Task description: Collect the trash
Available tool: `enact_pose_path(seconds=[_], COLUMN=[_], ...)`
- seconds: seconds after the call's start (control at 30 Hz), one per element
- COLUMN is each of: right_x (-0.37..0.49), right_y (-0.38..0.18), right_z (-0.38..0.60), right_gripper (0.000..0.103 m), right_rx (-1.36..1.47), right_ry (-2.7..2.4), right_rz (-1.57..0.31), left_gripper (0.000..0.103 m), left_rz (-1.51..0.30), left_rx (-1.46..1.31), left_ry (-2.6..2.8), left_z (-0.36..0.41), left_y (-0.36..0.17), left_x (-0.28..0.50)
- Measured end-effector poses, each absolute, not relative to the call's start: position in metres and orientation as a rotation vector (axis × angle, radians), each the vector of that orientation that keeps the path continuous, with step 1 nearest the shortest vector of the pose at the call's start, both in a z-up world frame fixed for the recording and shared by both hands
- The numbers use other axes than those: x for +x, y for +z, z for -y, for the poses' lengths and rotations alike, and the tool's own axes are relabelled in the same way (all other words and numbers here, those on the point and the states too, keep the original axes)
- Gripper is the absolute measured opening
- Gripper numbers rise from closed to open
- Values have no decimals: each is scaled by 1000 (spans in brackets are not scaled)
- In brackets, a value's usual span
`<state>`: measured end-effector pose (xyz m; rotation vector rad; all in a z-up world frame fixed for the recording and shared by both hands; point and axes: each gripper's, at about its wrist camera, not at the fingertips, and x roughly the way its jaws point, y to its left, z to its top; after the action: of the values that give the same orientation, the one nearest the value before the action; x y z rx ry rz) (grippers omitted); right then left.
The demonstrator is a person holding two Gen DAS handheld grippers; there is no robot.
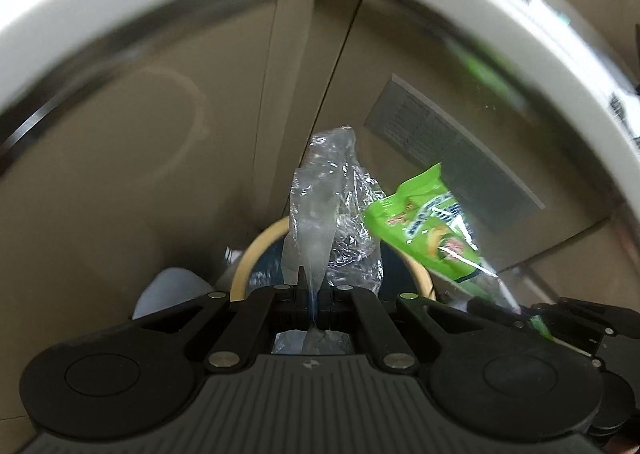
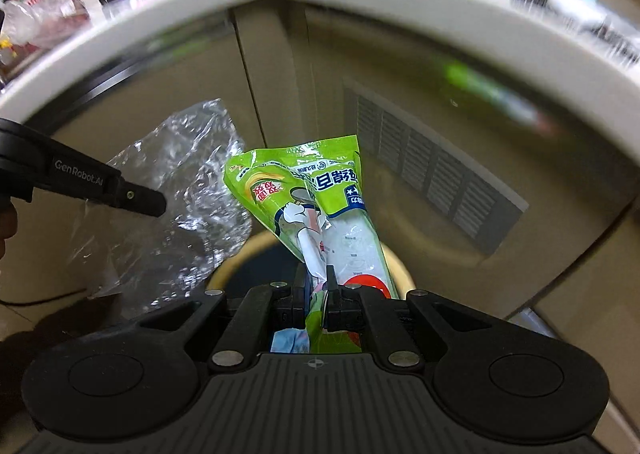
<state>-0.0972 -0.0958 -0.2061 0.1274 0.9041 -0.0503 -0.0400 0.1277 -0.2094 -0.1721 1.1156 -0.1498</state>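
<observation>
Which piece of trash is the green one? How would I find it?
Look below the white counter edge, down past the grey vent, above the round bin's tan rim. The right gripper pinches the green wrapper. Unlike the clear plastic bag beside it, it is bright green with cartoon print.

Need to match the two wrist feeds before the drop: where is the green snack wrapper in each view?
Left wrist: green snack wrapper right of centre, beside the clear plastic bag.
Right wrist: centre, clamped in the right tongs.
Shared landmark: the bin's tan round rim below both pieces of trash.
</observation>
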Motion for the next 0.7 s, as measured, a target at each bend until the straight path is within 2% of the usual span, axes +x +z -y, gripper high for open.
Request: enact_pose_path(seconds=[0.27,0.7], right_x=[-62,-30], right_y=[-247,-285], right_z=[103,106], right_gripper=[6,7], right_rx=[199,313], right_ry=[-57,-51], right_rz=[-1066,-1209], left_gripper=[0,0], left_rz=[-1259,-1300], left_rx=[-120,-18], left_ry=[-157,-132], left_z=[-105,-85], left_y=[-261,-287], left_x=[-11,3])
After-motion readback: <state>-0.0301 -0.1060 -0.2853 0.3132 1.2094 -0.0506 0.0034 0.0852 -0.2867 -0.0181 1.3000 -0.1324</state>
